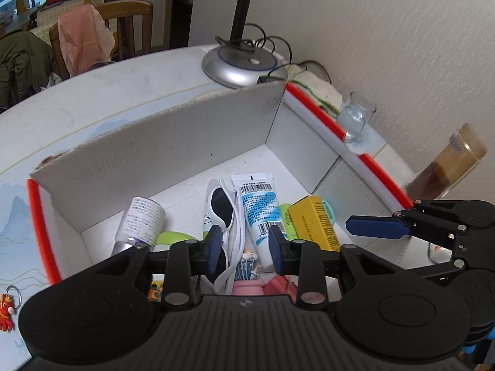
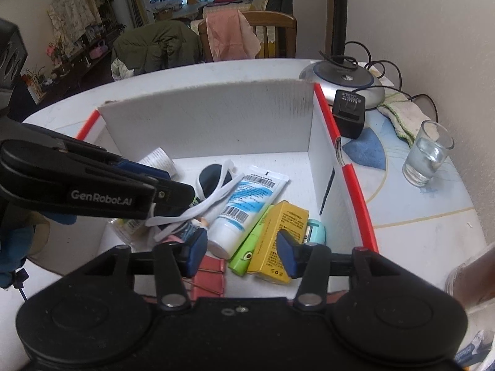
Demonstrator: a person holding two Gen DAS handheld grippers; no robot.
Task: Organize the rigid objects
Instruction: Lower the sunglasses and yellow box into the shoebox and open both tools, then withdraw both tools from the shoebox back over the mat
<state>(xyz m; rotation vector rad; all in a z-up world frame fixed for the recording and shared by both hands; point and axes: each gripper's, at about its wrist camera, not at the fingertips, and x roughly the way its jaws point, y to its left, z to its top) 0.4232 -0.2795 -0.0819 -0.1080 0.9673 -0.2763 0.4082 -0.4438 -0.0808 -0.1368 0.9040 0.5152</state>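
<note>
Right wrist: box (image 2: 204, 117) mostly filled; red keychain (image 1: 7, 310) left on bench (image 1: 108, 86). Both fingers parted, holding nothing.

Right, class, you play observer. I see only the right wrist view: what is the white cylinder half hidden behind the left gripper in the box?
Observer: It is a bottle lying on its side, with a printed white label and a silver end.
Operator: Is anything on the table beyond the box's left wall?
Observer: Yes, a small red keychain figure lies outside the box, near its red-edged wall.
Operator: Do the left gripper's jaws hold anything?
Observer: No. The left gripper has its jaws apart above the sunglasses and the white tube, with nothing clamped.
</note>
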